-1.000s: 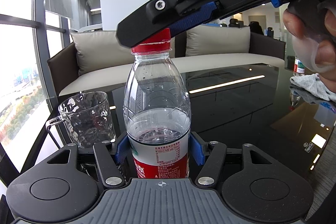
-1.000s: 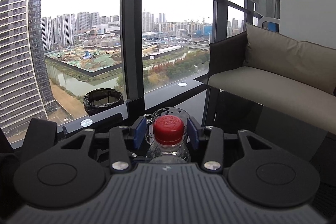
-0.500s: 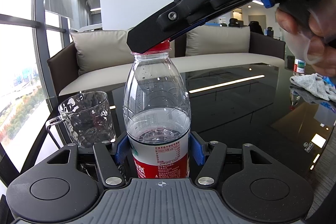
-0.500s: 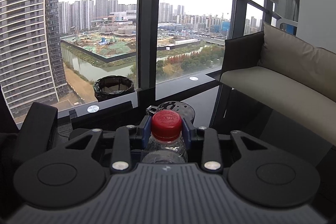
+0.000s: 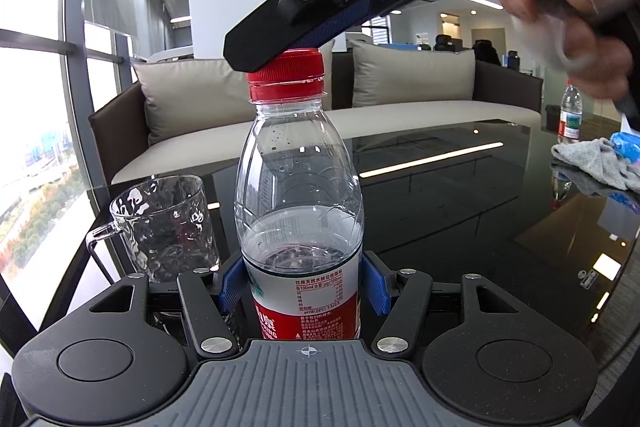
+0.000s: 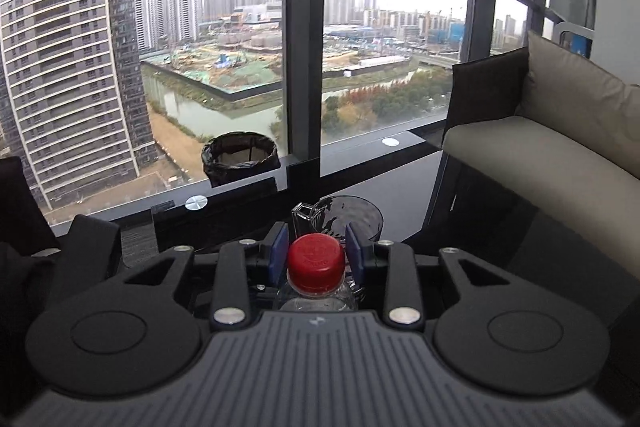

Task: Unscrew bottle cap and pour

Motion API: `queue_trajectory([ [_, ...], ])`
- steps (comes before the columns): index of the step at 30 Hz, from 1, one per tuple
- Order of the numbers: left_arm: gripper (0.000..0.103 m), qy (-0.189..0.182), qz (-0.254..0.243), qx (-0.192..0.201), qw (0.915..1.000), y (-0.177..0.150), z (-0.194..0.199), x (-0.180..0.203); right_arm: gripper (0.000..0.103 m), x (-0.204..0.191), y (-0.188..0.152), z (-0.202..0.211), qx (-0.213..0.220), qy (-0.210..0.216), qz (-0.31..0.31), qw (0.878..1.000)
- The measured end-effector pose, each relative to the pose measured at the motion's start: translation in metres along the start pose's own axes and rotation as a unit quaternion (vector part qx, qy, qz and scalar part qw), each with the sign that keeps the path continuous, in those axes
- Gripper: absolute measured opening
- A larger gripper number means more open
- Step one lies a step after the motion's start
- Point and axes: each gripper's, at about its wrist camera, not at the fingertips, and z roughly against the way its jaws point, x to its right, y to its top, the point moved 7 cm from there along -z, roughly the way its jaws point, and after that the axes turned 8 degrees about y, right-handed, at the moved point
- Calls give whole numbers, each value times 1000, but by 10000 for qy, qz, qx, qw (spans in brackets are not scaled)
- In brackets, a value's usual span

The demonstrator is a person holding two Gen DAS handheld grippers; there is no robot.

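Gripping the bottle (image 5: pixel 298 211) low on its labelled body, your left gripper (image 5: pixel 300 285) is clamped tight and holds it upright on the dark glass table (image 5: pixel 460 195). Your right gripper (image 6: pixel 316 255) has its blue pads pinched on the red cap (image 6: pixel 316 263). Glass mug (image 5: pixel 164 227) stands just beside the bottle, grey cloth (image 5: pixel 592 163) well apart.

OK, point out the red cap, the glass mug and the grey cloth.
red cap (image 6: pixel 316 261): right wrist view, on its flat top.
glass mug (image 5: pixel 168 227): left wrist view, middle of its dimpled wall.
grey cloth (image 5: pixel 592 163): left wrist view, centre of the crumpled fabric.
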Motion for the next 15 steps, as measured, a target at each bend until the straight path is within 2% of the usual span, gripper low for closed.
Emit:
queue_trajectory([
  [8, 56, 6, -11, -2, 10000, -2, 1, 4, 33, -5, -15, 5, 574, -362, -146, 9976],
  [11, 56, 7, -15, 1, 10000, -3, 1, 4, 33, -4, -16, 6, 691, -257, -8, 9973],
  [15, 56, 16, -39, 14, 10000, -3, 2, 6, 33, 2, -14, 11, 657, 163, 417, 9968],
])
